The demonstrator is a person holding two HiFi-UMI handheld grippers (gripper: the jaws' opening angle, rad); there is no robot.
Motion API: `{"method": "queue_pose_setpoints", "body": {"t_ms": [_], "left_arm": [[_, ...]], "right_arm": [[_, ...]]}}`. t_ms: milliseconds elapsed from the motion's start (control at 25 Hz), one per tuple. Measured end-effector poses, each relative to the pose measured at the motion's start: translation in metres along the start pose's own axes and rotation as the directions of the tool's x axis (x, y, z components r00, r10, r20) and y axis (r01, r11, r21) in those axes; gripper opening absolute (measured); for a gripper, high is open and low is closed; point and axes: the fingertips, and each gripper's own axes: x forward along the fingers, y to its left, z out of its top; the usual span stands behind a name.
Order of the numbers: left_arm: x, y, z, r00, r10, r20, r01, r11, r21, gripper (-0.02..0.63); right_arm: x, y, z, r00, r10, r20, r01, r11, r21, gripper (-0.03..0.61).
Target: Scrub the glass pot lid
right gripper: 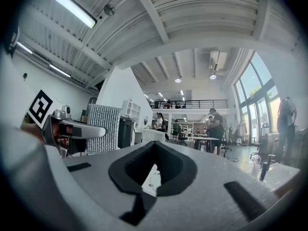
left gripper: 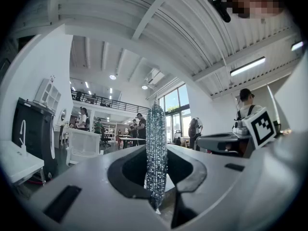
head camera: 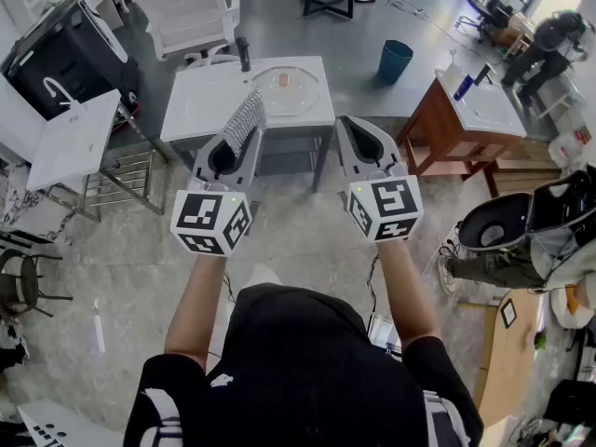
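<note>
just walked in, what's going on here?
A person stands short of the white square table, a gripper in each hand, both held level. The left gripper has its fingers shut on a silvery mesh scrubbing pad, which stands upright. The right gripper is shut and empty. The round glass pot lid lies flat on the table, untouched; scrubbing hasn't started.

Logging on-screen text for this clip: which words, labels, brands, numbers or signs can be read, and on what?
No words or numbers are readable anywhere.
Only signs: black-and-white square marker patterns, not letters, on the white cube of the left gripper and the white cube of the right gripper.
</note>
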Motion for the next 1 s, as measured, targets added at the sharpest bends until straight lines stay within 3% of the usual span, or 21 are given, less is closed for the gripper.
{"method": "queue_pose_setpoints", "body": {"t_ms": [640,1000], "left_arm": [[0.001,0.004,-0.004,1.000,0.023,-0.012,-0.023,1.000,-0.015,0.077],[0.033,0.026,-0.020,0.999,0.028,-0.032,-0.029,0.999,-0.042,0.077]], "right_arm": [[0.008,-0.002,-0.011,1.000,0.019,-0.003,-0.019,1.000,0.012,-0.003],[0.041,-0.018,-0.025,1.000,0.019,-0.023,-0.019,1.000,0.021,-0.003]]}}
